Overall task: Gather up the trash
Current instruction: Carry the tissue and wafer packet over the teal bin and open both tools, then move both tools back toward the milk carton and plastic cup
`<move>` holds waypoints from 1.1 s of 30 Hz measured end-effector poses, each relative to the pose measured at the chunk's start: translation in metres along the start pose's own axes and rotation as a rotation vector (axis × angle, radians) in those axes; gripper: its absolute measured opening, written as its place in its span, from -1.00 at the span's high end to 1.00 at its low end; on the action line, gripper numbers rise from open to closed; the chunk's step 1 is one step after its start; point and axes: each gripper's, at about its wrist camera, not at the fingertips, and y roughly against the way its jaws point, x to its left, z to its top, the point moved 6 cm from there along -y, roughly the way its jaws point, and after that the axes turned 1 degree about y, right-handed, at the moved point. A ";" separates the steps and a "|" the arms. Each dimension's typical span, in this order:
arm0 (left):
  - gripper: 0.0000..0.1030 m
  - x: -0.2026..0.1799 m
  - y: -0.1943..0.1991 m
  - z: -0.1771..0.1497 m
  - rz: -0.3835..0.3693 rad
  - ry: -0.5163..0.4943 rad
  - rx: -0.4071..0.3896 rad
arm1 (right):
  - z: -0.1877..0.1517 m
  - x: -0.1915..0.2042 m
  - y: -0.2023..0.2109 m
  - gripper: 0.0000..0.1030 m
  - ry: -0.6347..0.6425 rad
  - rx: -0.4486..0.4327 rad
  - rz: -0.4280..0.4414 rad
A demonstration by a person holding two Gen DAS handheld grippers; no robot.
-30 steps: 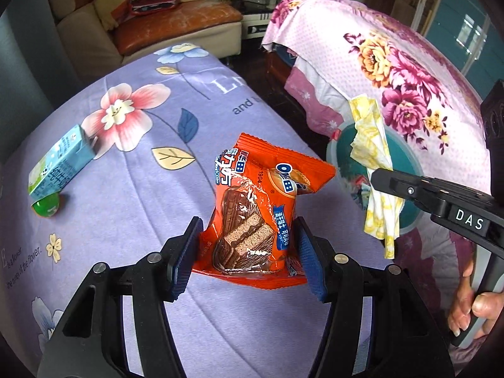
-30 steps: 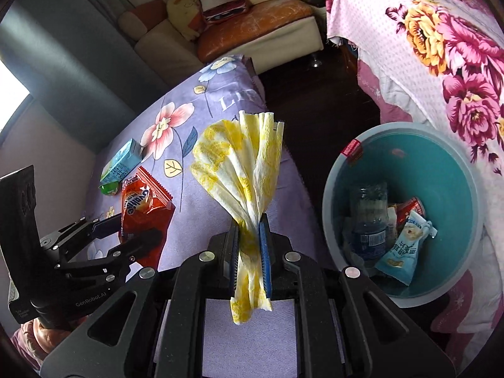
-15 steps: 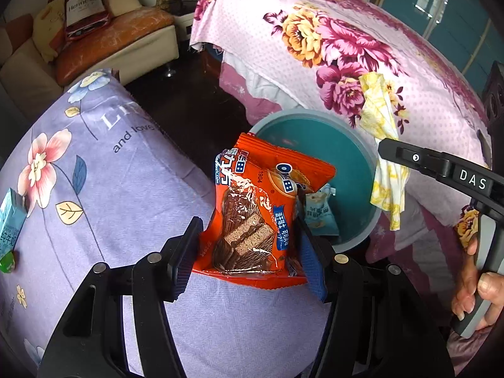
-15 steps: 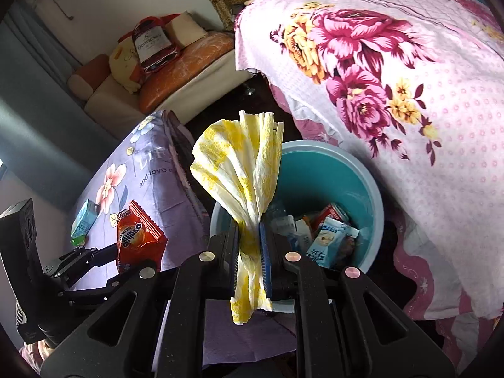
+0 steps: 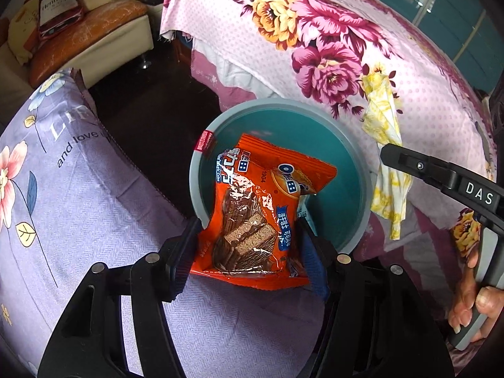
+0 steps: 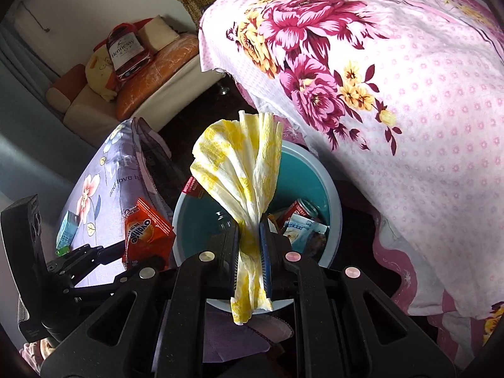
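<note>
Black tool (image 5: 249, 252), blue pads, silver screws

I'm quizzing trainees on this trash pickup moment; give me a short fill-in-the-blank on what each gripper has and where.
1. The right gripper is shut on a crumpled yellow-and-white ____.
2. The orange snack packet sits between the fingers of the ____ gripper.
3. Both items are above a round ____-coloured trash bin.

Missing words: paper towel; left; teal

L tool (image 5: 249, 245) opening, R tool (image 6: 250, 252) clamped
</note>
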 end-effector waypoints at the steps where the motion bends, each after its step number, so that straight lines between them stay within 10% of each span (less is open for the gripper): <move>1: -0.38 -0.001 -0.002 0.000 0.004 -0.002 0.002 | 0.000 -0.001 -0.001 0.76 -0.003 0.003 -0.002; 6: -0.71 0.007 -0.009 0.000 0.010 0.019 0.013 | 0.000 -0.003 -0.008 0.74 -0.007 0.017 -0.013; 19: -0.78 0.036 -0.009 -0.009 -0.019 0.095 0.026 | -0.002 0.011 -0.031 0.71 0.006 0.065 -0.033; 24: -0.79 0.044 -0.005 -0.014 -0.024 0.109 0.023 | -0.005 0.014 -0.035 -0.25 0.000 0.071 -0.056; 33: -0.79 0.067 0.009 -0.025 -0.027 0.175 0.007 | -0.016 0.022 -0.047 -0.53 -0.022 0.145 -0.094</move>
